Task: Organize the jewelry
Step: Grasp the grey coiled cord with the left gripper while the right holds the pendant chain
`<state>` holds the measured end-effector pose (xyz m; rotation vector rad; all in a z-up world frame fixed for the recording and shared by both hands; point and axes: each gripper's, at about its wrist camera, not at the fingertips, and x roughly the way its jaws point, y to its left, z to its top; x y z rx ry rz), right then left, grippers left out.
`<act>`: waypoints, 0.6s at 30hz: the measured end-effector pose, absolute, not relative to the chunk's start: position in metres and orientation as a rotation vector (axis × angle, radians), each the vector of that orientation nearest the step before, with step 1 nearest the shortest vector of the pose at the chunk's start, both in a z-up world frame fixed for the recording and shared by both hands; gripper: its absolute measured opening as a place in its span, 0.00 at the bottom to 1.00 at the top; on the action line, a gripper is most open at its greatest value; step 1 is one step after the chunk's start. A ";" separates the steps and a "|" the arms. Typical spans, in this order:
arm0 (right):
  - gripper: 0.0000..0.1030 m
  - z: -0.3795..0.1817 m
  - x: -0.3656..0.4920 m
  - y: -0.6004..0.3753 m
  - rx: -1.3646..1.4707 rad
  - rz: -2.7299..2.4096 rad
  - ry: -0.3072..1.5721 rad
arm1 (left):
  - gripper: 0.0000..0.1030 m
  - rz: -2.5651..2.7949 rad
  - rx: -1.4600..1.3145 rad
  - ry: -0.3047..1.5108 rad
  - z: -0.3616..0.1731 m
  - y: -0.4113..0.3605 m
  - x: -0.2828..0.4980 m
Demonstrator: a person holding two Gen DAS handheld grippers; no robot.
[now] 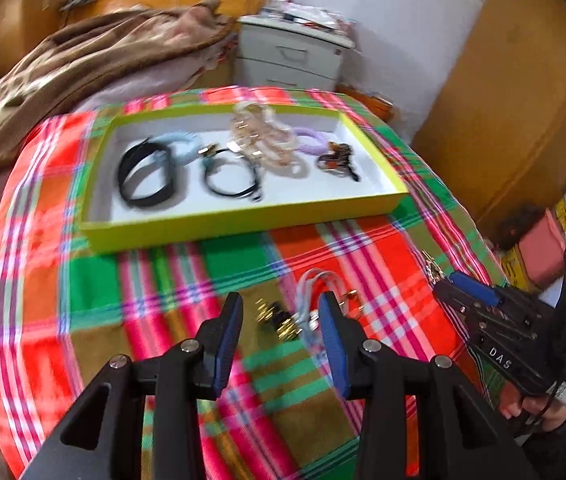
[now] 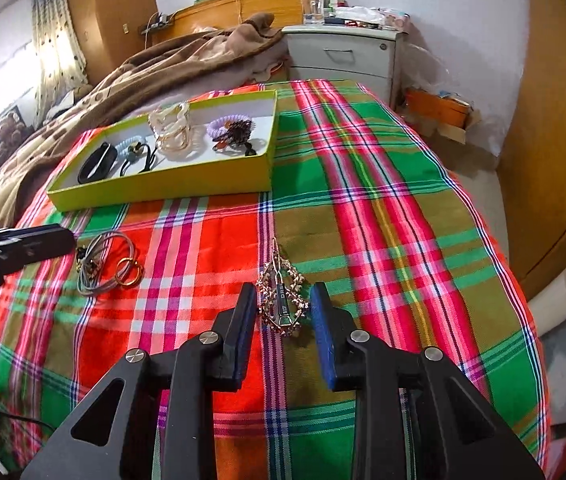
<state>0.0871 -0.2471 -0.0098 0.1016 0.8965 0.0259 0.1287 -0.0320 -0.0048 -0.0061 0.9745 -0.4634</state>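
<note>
A yellow-green tray with a white floor holds a black band, a black cord bracelet, pearl and gold bracelets, coil hair ties and a brown clip. My left gripper is open just above a grey cord bracelet and a dark gold-beaded piece. Gold rings lie beside them. My right gripper is open, with a beaded gold hair clip lying on the cloth between its fingers, untouched.
A red, green and pink plaid cloth covers the bed surface. A brown blanket is heaped at the back left. Behind stand a white nightstand and a wooden wardrobe. Clutter lies on the floor at the right.
</note>
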 end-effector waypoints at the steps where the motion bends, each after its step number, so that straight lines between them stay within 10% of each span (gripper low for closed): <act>1: 0.28 -0.009 0.087 -0.248 0.108 0.024 0.893 | 0.40 -0.463 0.016 0.980 -0.006 -0.037 0.131; 11: 0.28 -0.009 0.086 -0.253 0.138 0.033 0.885 | 0.39 -0.445 0.142 1.023 -0.019 -0.065 0.143; 18: 0.28 -0.008 0.085 -0.253 0.144 0.033 0.876 | 0.11 -0.460 0.162 1.036 -0.024 -0.075 0.146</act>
